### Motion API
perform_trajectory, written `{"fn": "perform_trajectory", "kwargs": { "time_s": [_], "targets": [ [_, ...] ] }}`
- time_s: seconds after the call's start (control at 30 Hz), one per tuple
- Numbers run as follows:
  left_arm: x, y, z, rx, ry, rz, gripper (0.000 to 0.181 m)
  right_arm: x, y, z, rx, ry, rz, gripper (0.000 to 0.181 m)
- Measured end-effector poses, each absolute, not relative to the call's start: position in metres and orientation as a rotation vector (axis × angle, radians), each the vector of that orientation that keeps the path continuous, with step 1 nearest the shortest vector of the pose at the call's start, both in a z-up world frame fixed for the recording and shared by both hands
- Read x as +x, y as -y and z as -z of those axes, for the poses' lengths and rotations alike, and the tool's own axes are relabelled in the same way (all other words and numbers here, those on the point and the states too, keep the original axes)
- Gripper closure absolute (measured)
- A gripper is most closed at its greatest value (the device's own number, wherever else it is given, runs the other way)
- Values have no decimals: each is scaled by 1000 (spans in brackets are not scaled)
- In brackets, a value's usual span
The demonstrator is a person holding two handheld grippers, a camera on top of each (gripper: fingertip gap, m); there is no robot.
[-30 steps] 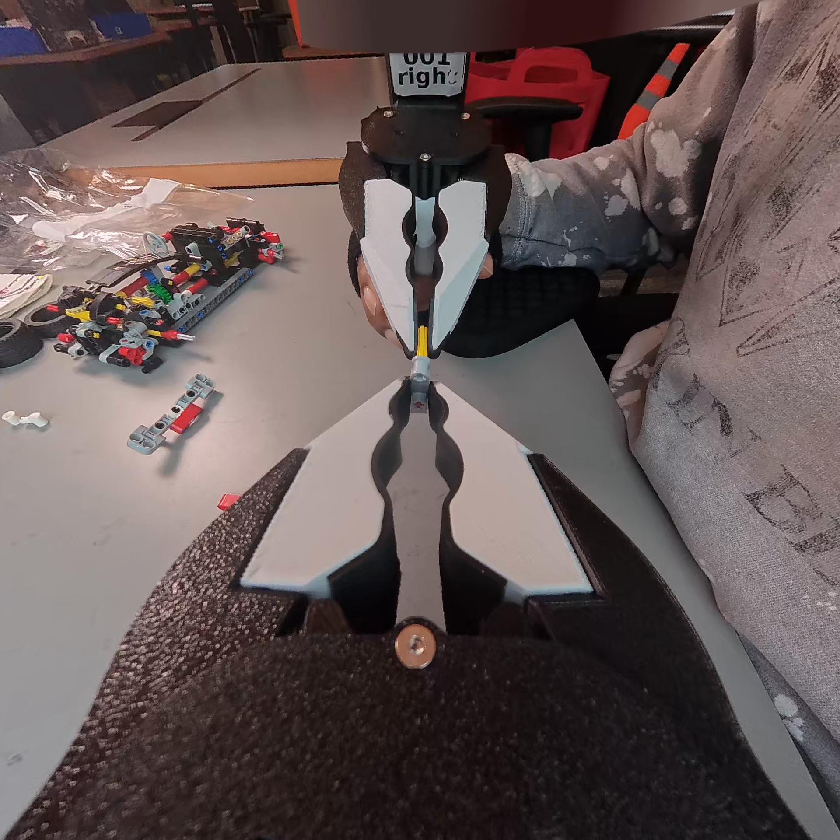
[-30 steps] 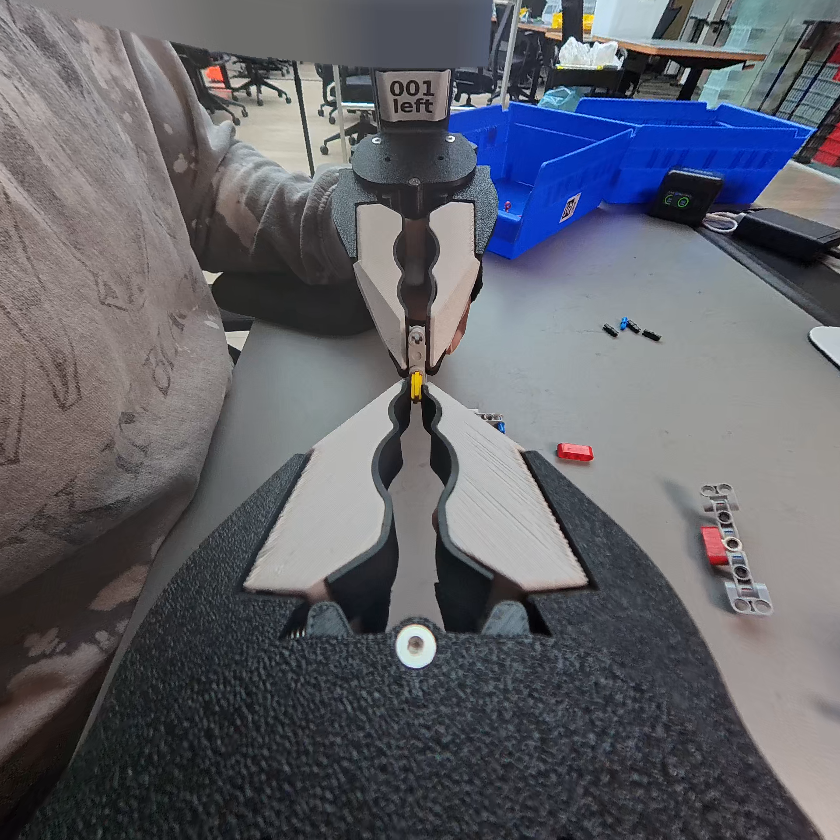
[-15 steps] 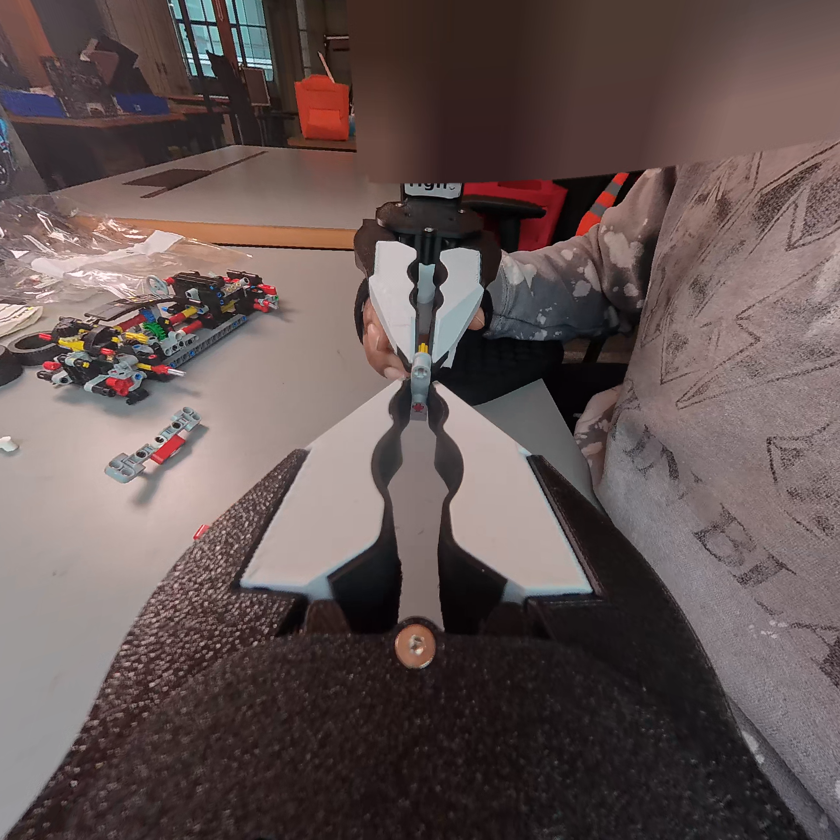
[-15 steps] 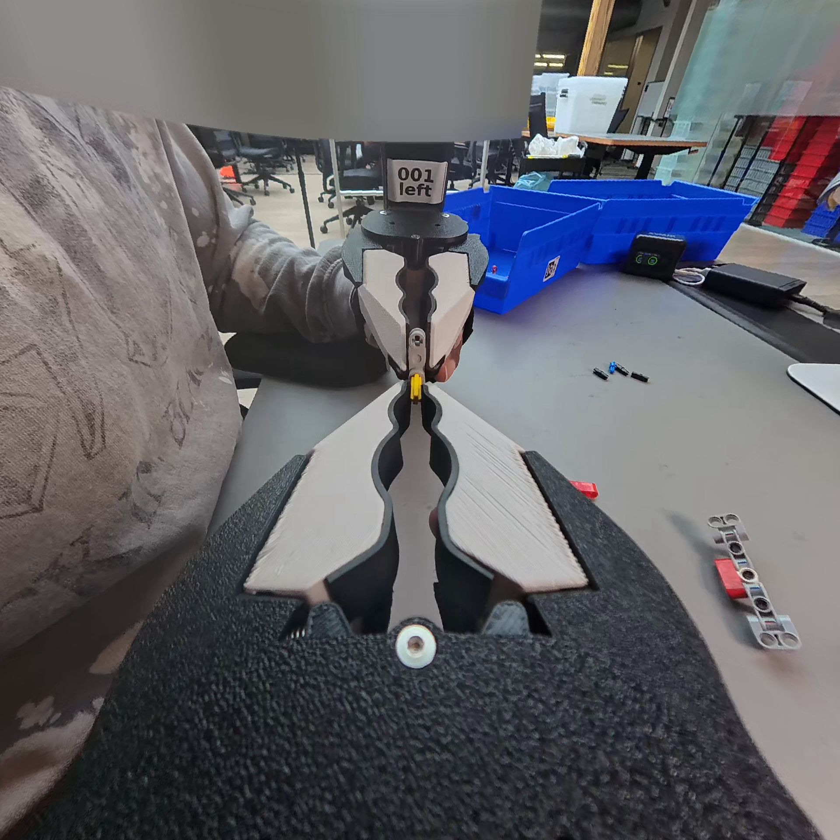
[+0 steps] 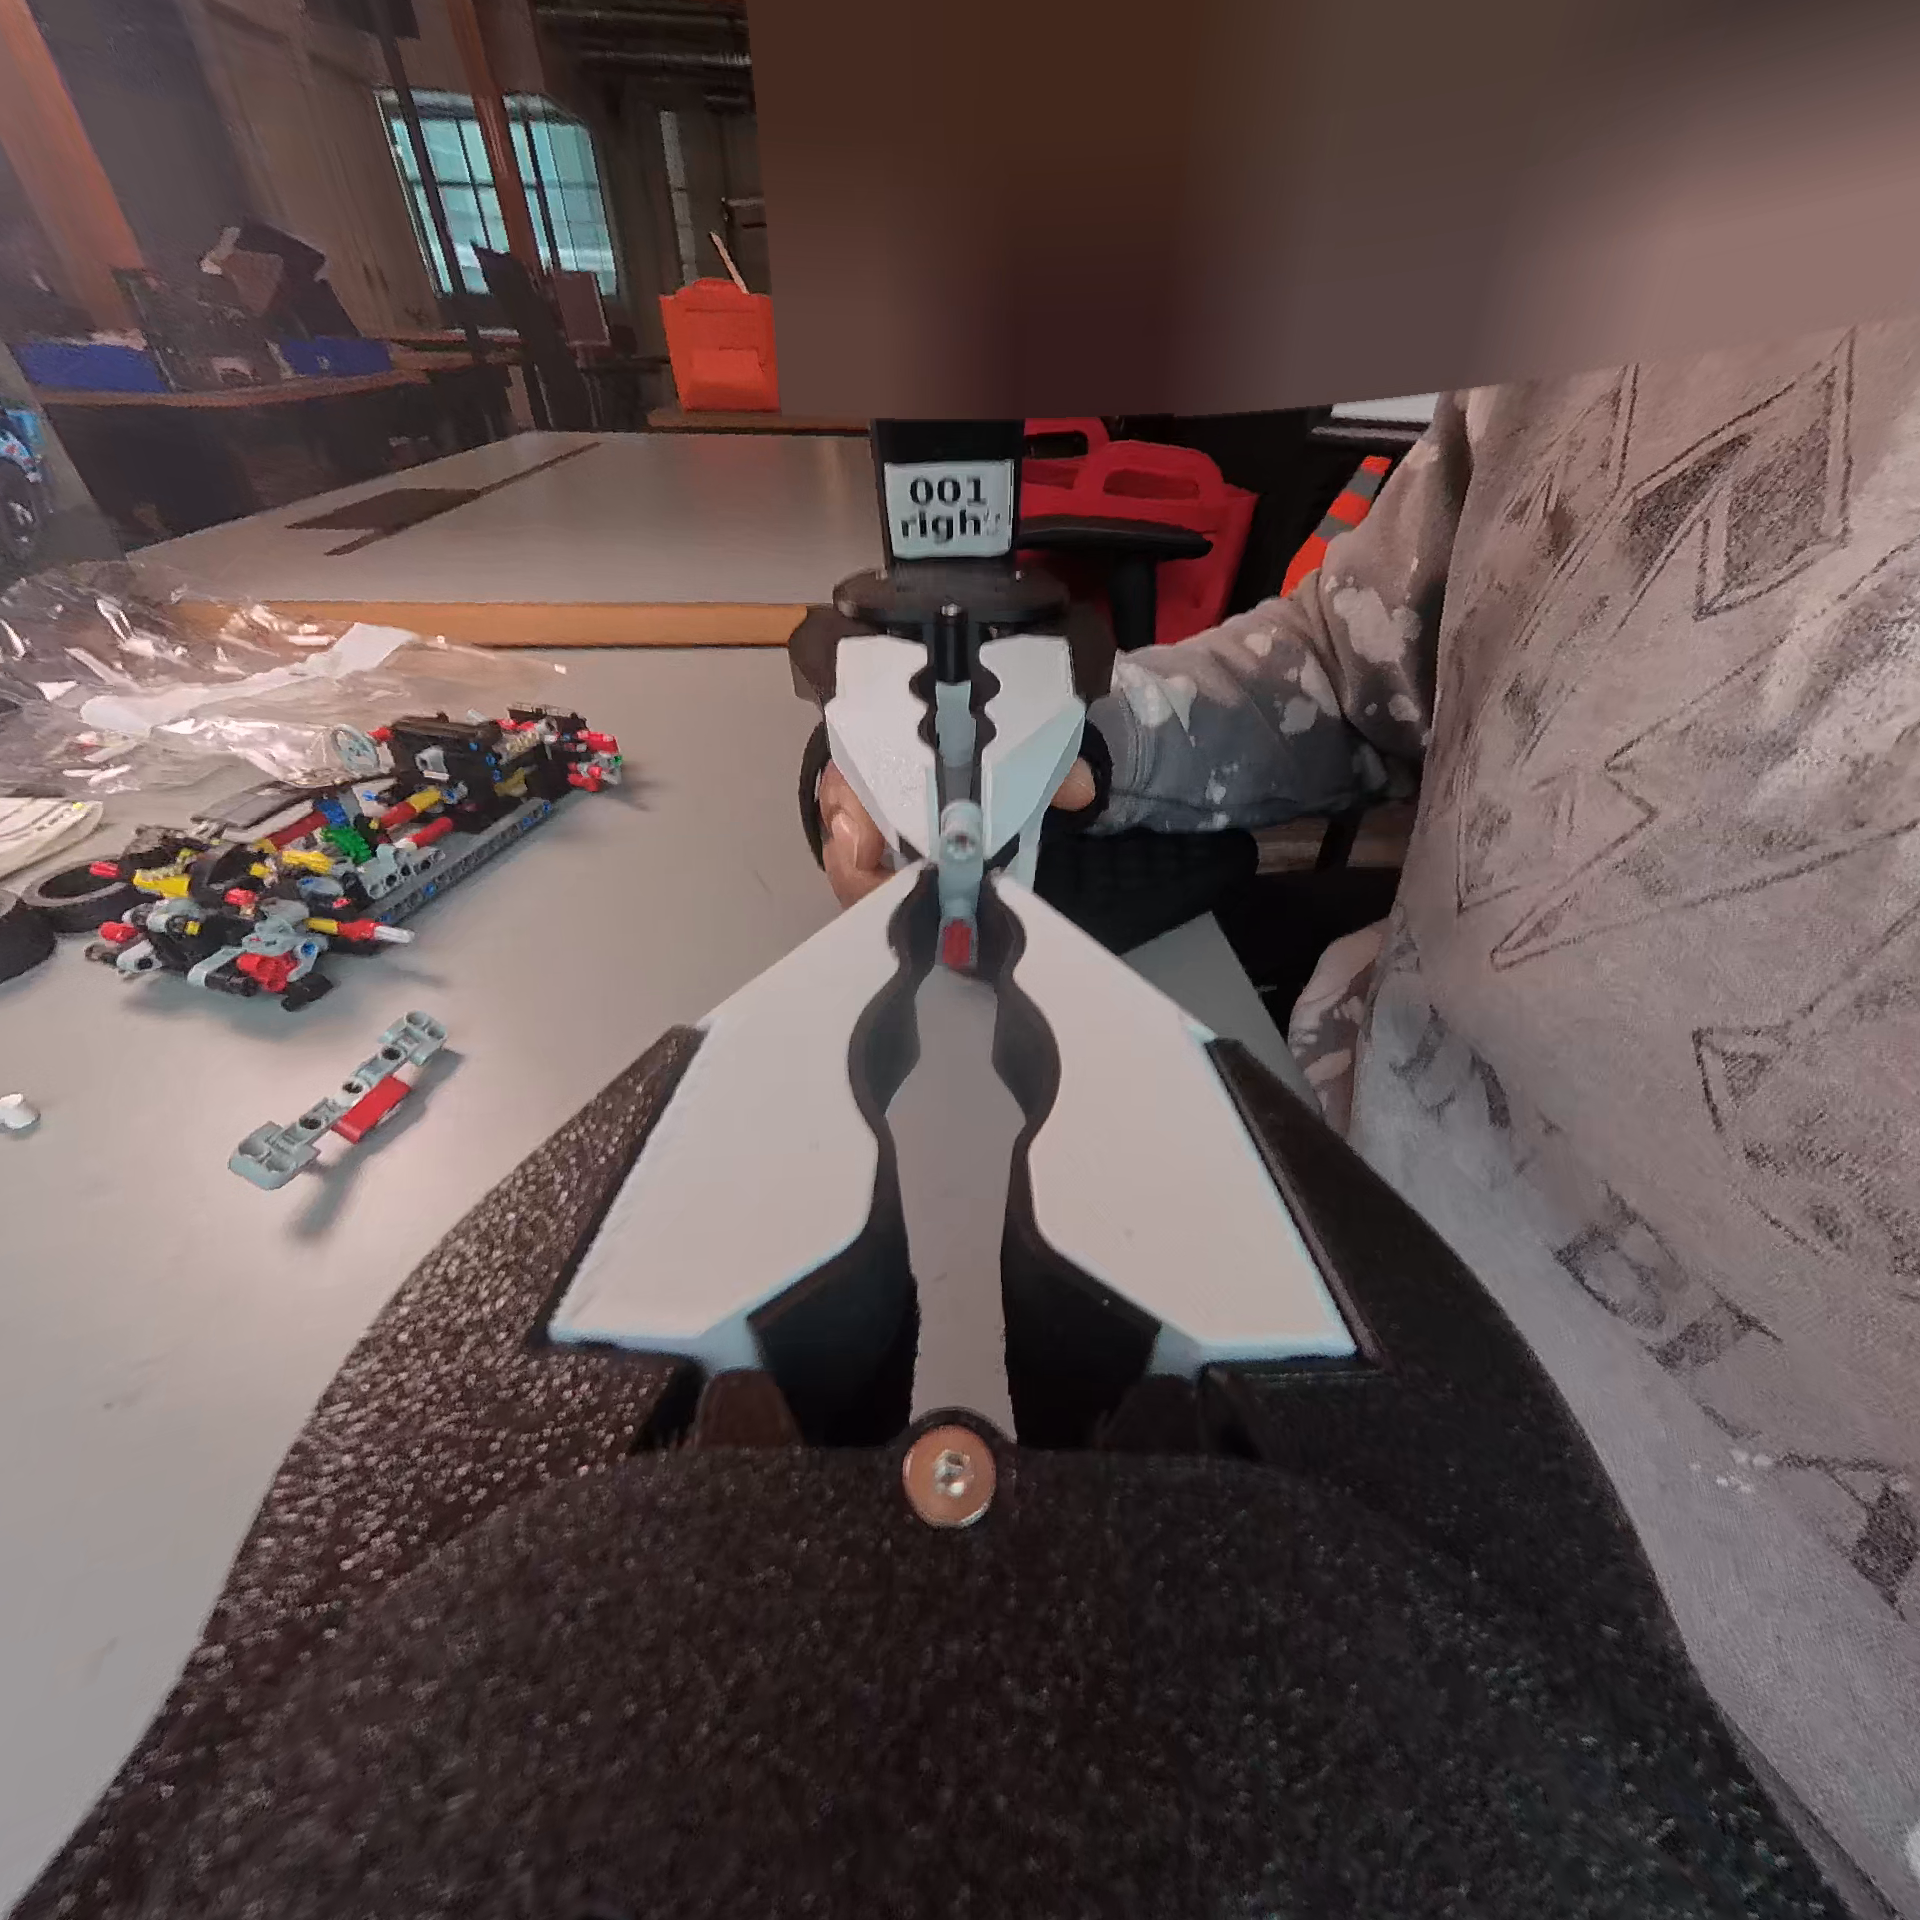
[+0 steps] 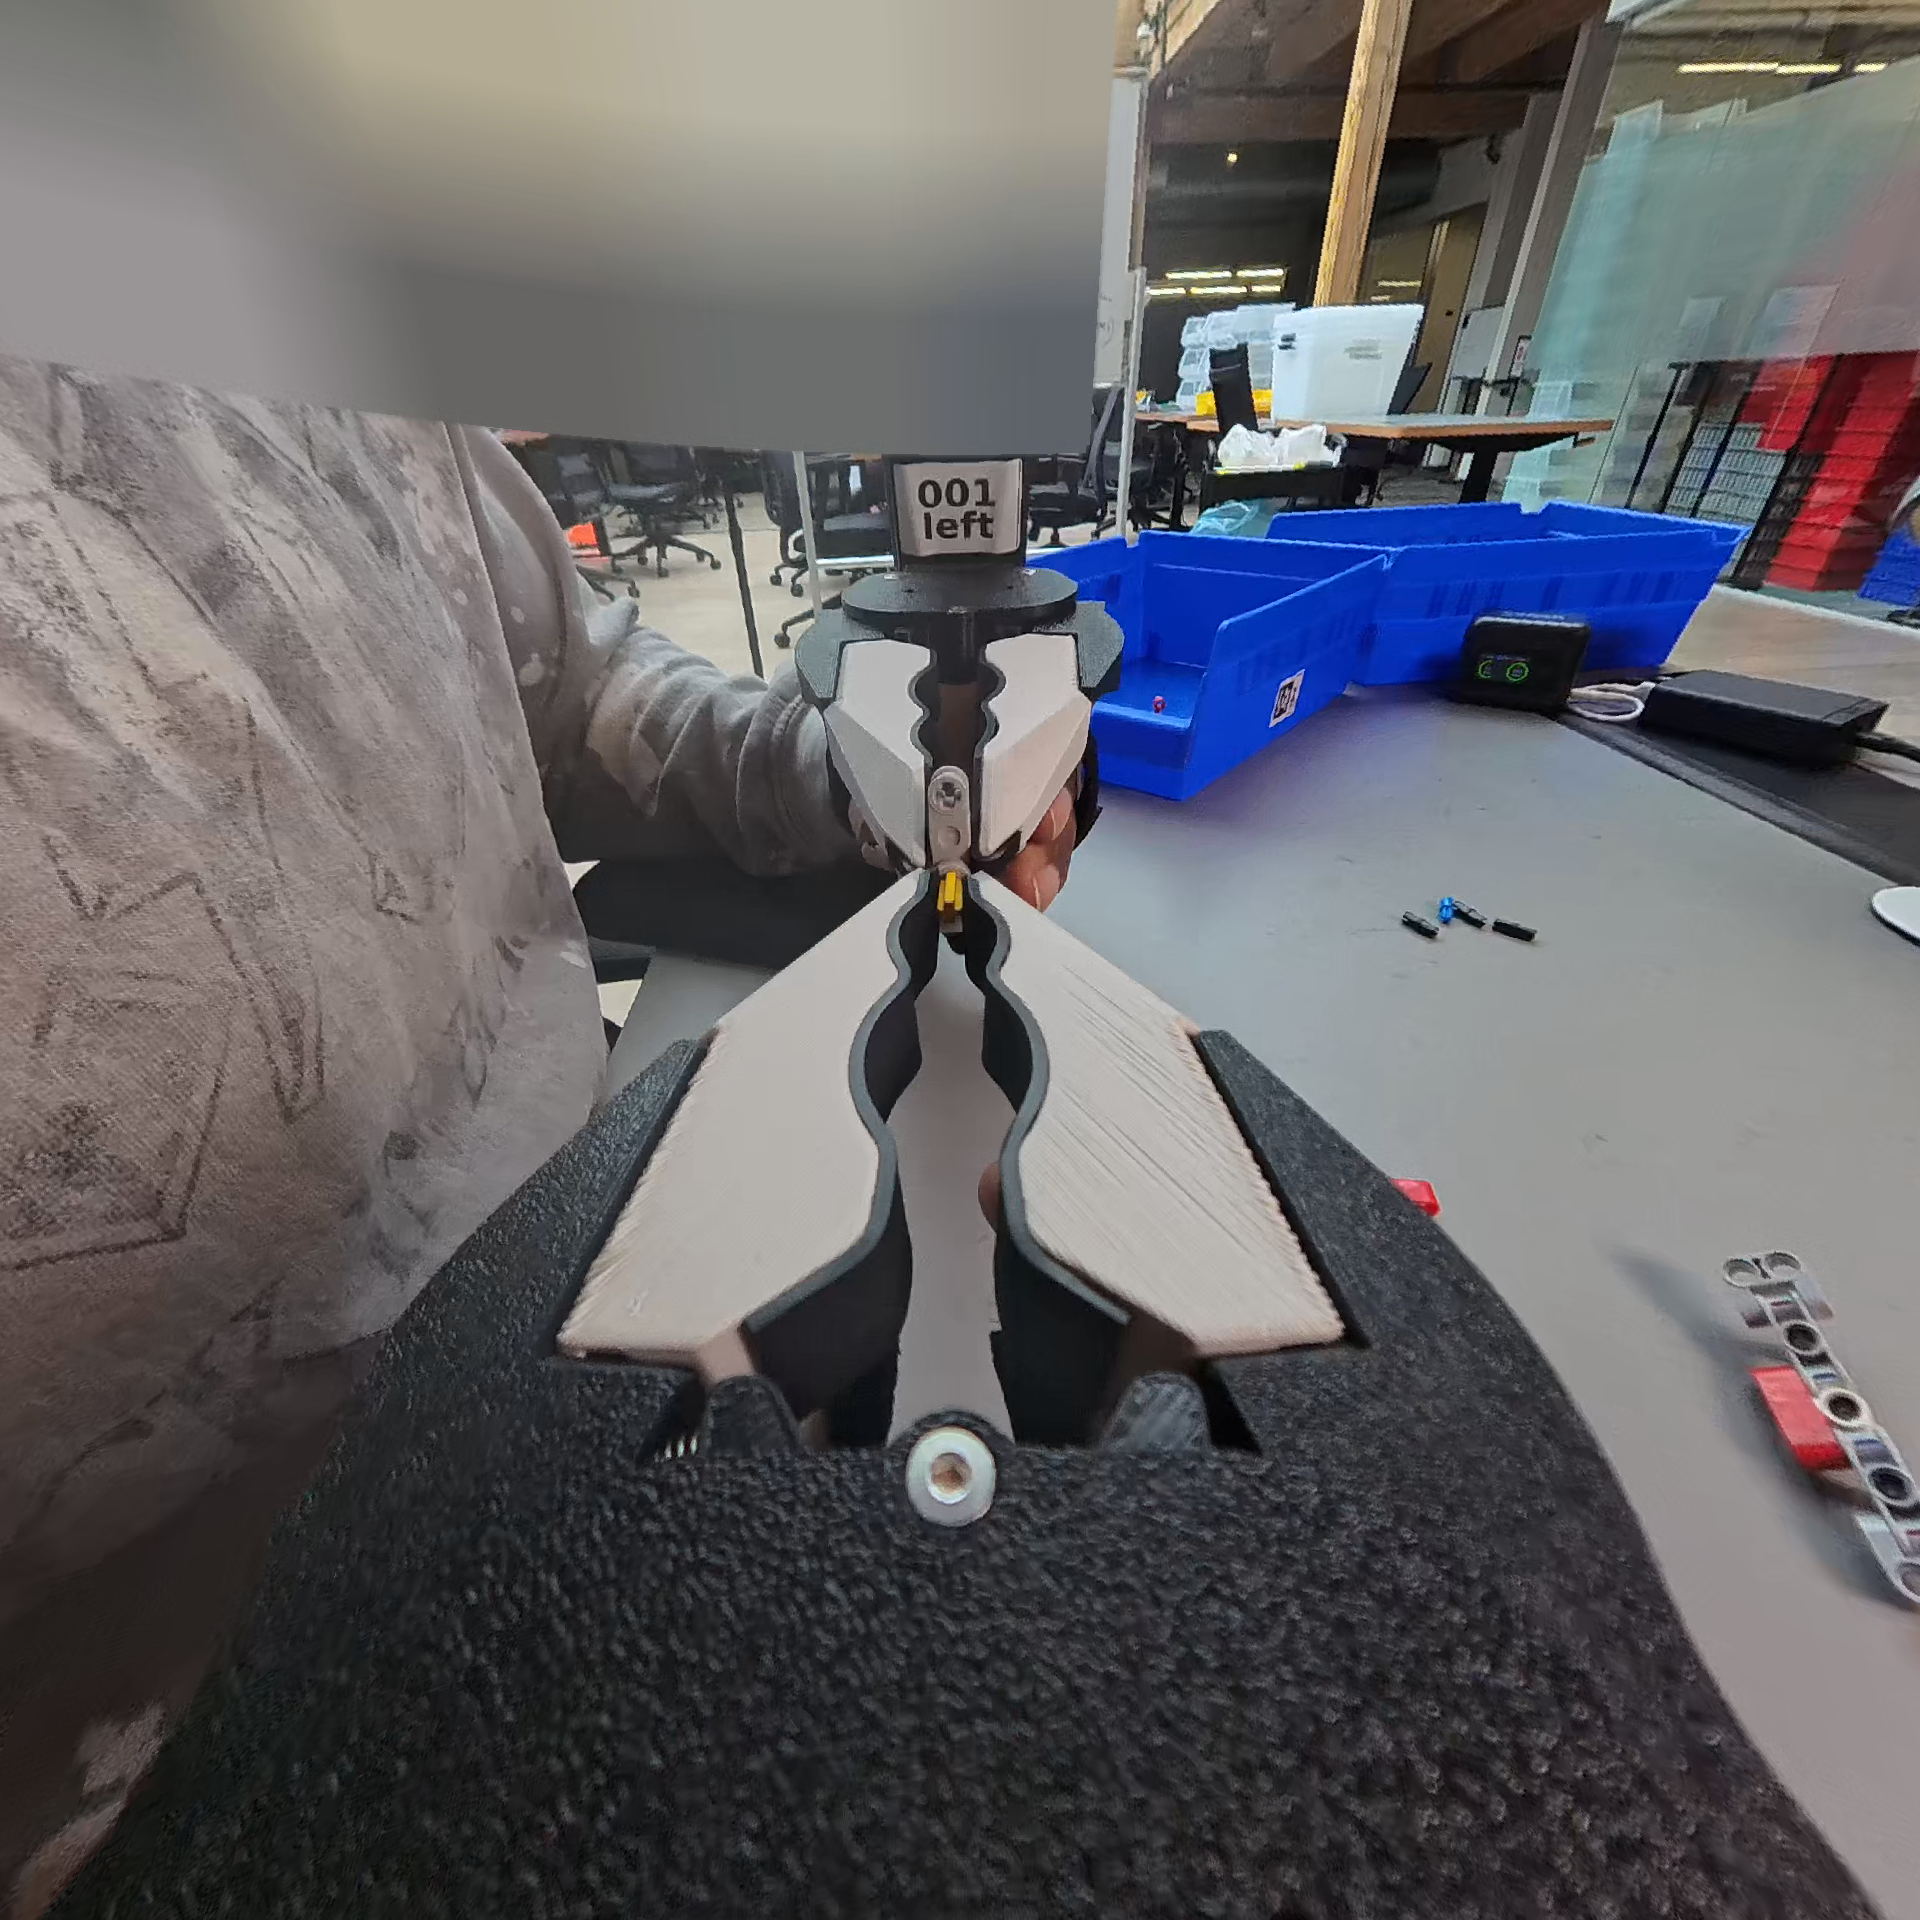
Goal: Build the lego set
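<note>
Two handheld grippers meet tip to tip above the near edge of the grey table (image 5: 260, 1351), each pointing straight at the other in front of the person's grey patterned sweatshirt (image 5: 1662, 1039). The left gripper (image 5: 958, 894) is clenched on a small light-grey lego connector with a red end (image 5: 958, 862). The right gripper (image 6: 948, 891) is clamped on a short yellow lego axle (image 6: 948, 896), whose far end sits against the grey connector. Bare fingers (image 6: 1044, 868) curl around each tool's body, forearms coming in level from either side. Just beyond on the table lies a flat grey lego beam with a red plate (image 5: 343, 1099). Farther back rests the partly built multicolour lego vehicle chassis (image 5: 332, 852), beside crumpled clear plastic bags (image 5: 156, 675). Across the table lie loose black and blue lego pins (image 6: 1465, 920), then blue plastic bins (image 6: 1351, 613).
</note>
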State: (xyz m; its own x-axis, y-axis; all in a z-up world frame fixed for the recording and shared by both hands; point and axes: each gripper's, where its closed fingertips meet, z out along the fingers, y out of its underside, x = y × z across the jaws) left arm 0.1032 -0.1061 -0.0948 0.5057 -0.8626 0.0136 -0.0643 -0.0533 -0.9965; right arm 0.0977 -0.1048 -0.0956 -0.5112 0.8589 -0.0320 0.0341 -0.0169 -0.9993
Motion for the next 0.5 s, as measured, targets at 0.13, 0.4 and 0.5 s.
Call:
{"fn": "perform_trajectory", "kwargs": {
  "time_s": [0.13,0.4,0.5],
  "targets": [
    [102,104,83,-1460,-830,778,176,96,102,82,-916,1552,-1615,180],
    [102,104,87,-1481,-843,803,176,97,102,87,-933,1560,-1652,180],
    [102,102,88,-1493,-865,761,176,98,100,87,-923,1586,-1626,180]
  ]
}}
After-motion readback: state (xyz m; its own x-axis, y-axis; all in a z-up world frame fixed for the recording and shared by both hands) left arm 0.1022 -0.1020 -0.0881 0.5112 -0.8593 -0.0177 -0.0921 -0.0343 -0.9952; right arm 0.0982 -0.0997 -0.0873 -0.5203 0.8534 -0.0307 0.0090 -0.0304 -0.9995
